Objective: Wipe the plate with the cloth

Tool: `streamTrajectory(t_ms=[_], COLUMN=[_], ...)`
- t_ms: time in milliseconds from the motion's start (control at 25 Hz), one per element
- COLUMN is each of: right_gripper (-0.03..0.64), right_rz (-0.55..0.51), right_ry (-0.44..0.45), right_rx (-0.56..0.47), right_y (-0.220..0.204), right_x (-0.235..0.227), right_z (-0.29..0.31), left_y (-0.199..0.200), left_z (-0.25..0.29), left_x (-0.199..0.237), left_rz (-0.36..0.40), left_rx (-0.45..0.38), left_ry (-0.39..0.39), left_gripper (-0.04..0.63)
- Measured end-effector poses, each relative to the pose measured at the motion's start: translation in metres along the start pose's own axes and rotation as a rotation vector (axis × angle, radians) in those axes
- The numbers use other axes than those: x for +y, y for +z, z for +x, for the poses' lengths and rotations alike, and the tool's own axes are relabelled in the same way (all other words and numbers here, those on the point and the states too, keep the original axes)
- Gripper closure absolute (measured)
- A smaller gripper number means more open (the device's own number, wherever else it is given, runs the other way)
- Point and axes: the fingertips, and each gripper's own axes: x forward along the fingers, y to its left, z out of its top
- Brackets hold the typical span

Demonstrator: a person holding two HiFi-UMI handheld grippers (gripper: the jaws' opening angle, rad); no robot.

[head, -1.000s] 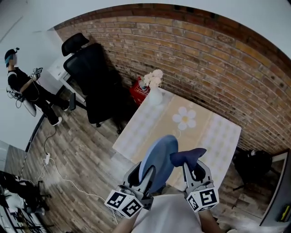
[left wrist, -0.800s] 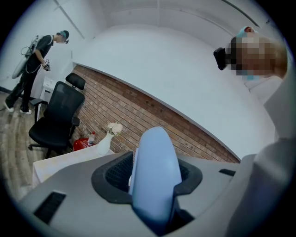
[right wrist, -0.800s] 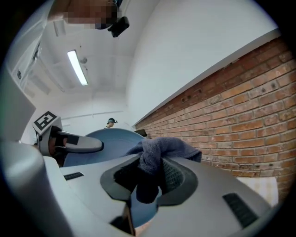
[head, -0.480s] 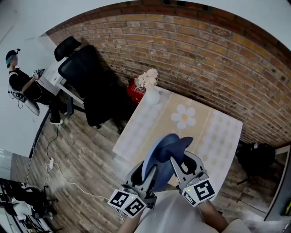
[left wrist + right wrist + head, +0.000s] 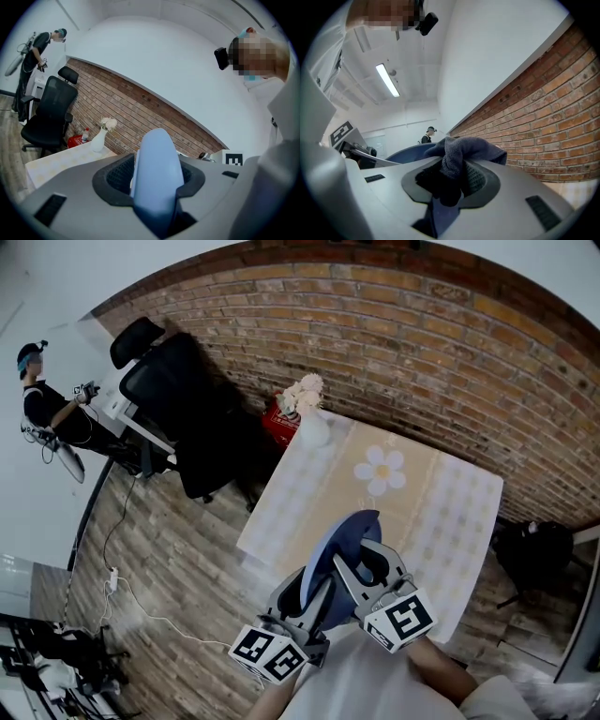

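A light blue plate (image 5: 336, 557) stands nearly upright over the near edge of the table, with my left gripper (image 5: 309, 596) shut on its lower rim. In the left gripper view the plate (image 5: 157, 173) fills the gap between the jaws edge-on. My right gripper (image 5: 367, 563) is shut on a dark blue cloth (image 5: 461, 154) and lies close against the plate's right face. The plate's rim (image 5: 410, 151) shows just left of the cloth in the right gripper view. In the head view the cloth is mostly hidden behind the right gripper's fingers.
The table (image 5: 450, 512) has a pale yellow chequered cover with a daisy print. A white vase of flowers (image 5: 314, 426) stands at its far corner, beside a red object (image 5: 281, 427). A black office chair (image 5: 183, 395) is on the left, a person (image 5: 47, 404) beyond it, and a dark bag (image 5: 530, 554) on the floor at right.
My right gripper has carried the cloth left, from beside the plate onto its face. Both grippers have drawn closer together and slightly nearer to me.
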Motion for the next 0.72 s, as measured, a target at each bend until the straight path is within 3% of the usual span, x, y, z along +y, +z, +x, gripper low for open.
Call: streamTrajectory(t_ms=[240,720], right_gripper=[0.511,0.509], right_rz=[-0.019,-0.006], right_ry=[-0.022,-0.161], right_rx=[-0.001,0.055], right_y=[-0.001,-0.016], right_x=[0.0,-0.042], right_z=[-0.002,-0.014], left_y=[-0.002,-0.005], left_z=[-0.009,-0.01], left_x=[-0.005,-0.017], left_rz=[0.006,0.017], left_rx=[-0.013,-0.018], left_ry=[-0.003,-0.021], left_gripper=[0.419,0.419])
